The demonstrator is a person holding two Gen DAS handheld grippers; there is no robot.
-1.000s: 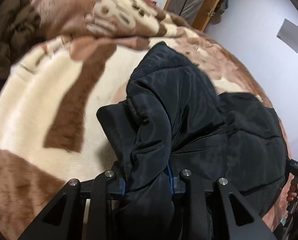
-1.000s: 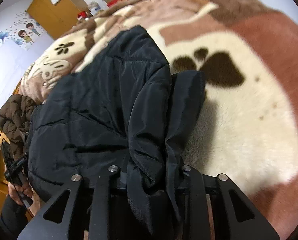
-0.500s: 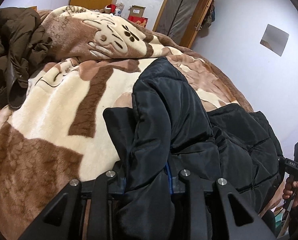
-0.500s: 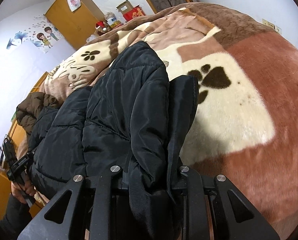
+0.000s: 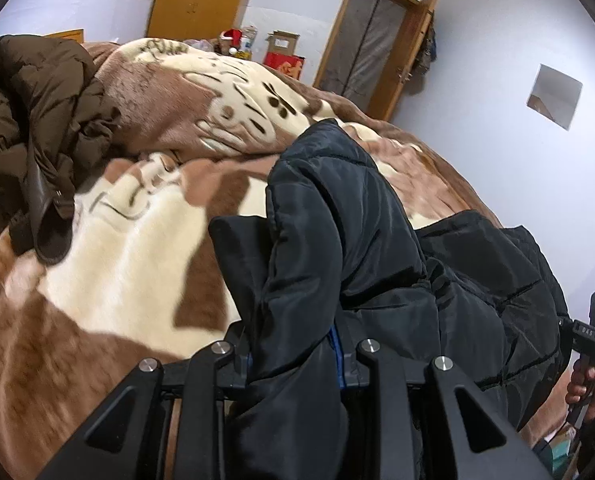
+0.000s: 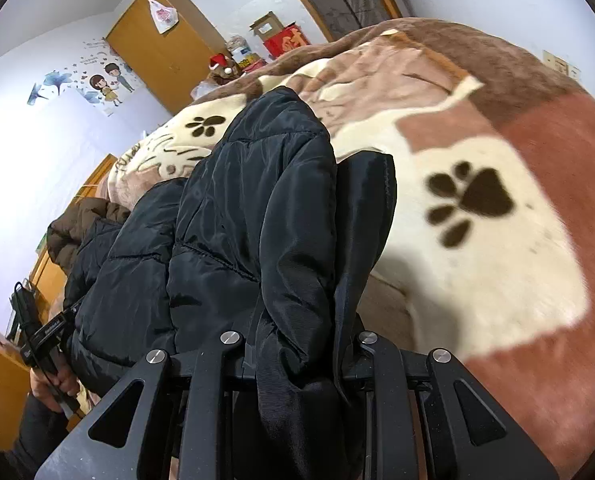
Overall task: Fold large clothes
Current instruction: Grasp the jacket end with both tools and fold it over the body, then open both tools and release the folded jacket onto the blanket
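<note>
A black puffer jacket hangs stretched between my two grippers above the bed. My left gripper is shut on one bunched edge of it; fabric fills the gap between the fingers. My right gripper is shut on the other bunched edge of the jacket. The far end of the jacket rests on the blanket. The right gripper's handle and hand show at the right of the left wrist view; the left one shows at the left of the right wrist view.
A brown and cream plush blanket with paw prints covers the bed. A brown puffer jacket lies heaped at the bed's left side. Wardrobe, boxes and a door stand behind.
Both grippers have risen and tilted up with the jacket. The room's back wall, wardrobe and door have come into view, and the jacket hangs higher off the blanket.
</note>
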